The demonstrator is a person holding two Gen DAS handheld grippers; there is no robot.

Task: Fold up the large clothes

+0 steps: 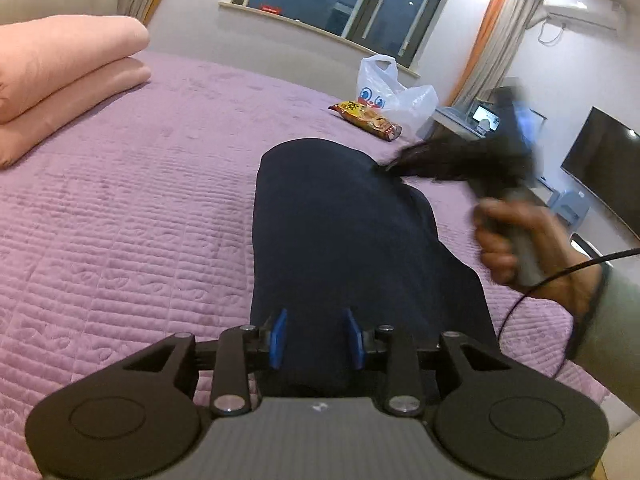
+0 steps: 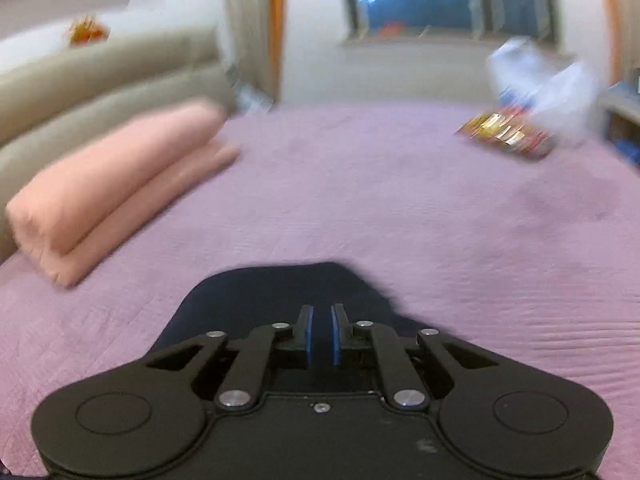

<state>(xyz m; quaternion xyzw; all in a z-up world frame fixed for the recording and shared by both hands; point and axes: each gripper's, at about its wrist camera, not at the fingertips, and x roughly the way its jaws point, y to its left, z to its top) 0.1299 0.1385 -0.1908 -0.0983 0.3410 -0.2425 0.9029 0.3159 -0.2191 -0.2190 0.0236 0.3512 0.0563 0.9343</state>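
A dark navy garment (image 1: pixel 340 220) lies lengthwise on the purple bed cover (image 1: pixel 140 220). My left gripper (image 1: pixel 317 336) is at the garment's near end, and the navy cloth fills the gap between its blue pads. At the far right edge, my right gripper (image 1: pixel 394 166), blurred and held by a person's hand (image 1: pixel 516 240), pinches the cloth up into a ridge. In the right wrist view the right gripper (image 2: pixel 320 334) has its pads almost together over the navy garment (image 2: pixel 248 292). That view is blurred.
A folded pink quilt (image 1: pixel 60 80) lies at the left of the bed by the padded headboard (image 2: pixel 80 80). A snack packet (image 1: pixel 366 118) and a white plastic bag (image 1: pixel 396 92) sit at the far edge. A television (image 1: pixel 604 168) hangs on the right.
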